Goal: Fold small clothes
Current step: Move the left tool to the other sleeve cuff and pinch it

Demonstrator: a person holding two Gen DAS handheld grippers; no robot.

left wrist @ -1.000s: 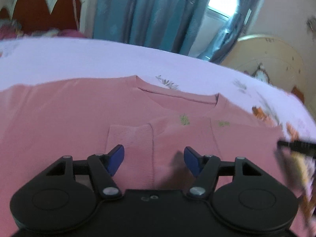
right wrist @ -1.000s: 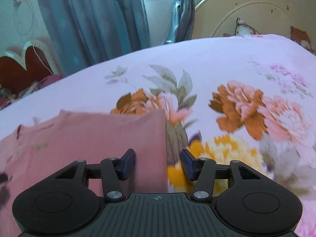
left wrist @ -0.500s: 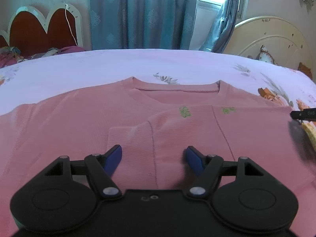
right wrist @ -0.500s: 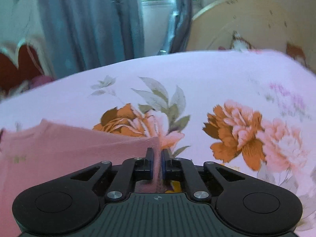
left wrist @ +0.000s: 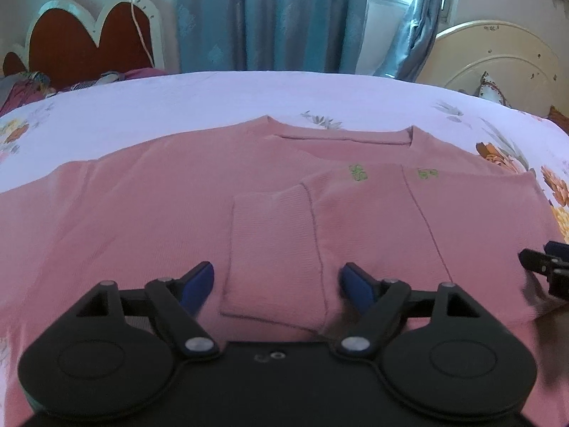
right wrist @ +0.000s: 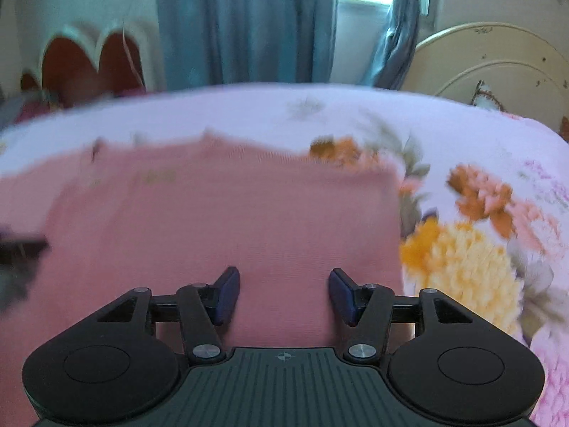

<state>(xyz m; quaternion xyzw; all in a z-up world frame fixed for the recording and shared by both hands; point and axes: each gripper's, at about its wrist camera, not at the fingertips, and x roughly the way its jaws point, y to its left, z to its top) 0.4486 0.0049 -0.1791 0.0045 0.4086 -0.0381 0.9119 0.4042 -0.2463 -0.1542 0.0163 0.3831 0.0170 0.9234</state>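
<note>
Half a second ago the right gripper (right wrist: 283, 293) was pinched together at the right edge of the pink sweater (left wrist: 149, 220); now its jaws are standing wide apart with nothing between them, and it is sitting further in over the pink cloth. Its view is blurring, so it is probably in motion. The left gripper (left wrist: 278, 286) is keeping much the same place as before, jaws likewise apart and empty.

The floral bedsheet (left wrist: 249, 99) is carrying everything. The sweater is lying flat across it, neckline (left wrist: 341, 138) toward the far side, with the right part already turned in over the chest, so that a sleeve cuff (left wrist: 270, 245) is resting just ahead of the left gripper's blue pads (left wrist: 197, 284). The wearer's other half, off to the left, is still lying spread out.

That unfolded left side looks like the step now in hand. To do it well, each gripper should be taking the knit at an edge, one near the shoulder and one near the hem, biting through both layers. The lift should be staying low so the soft cloth is not dragging the finished fold out of line. The new fold should be landing level with the first, the cuff tucked rather than bunched.
</note>
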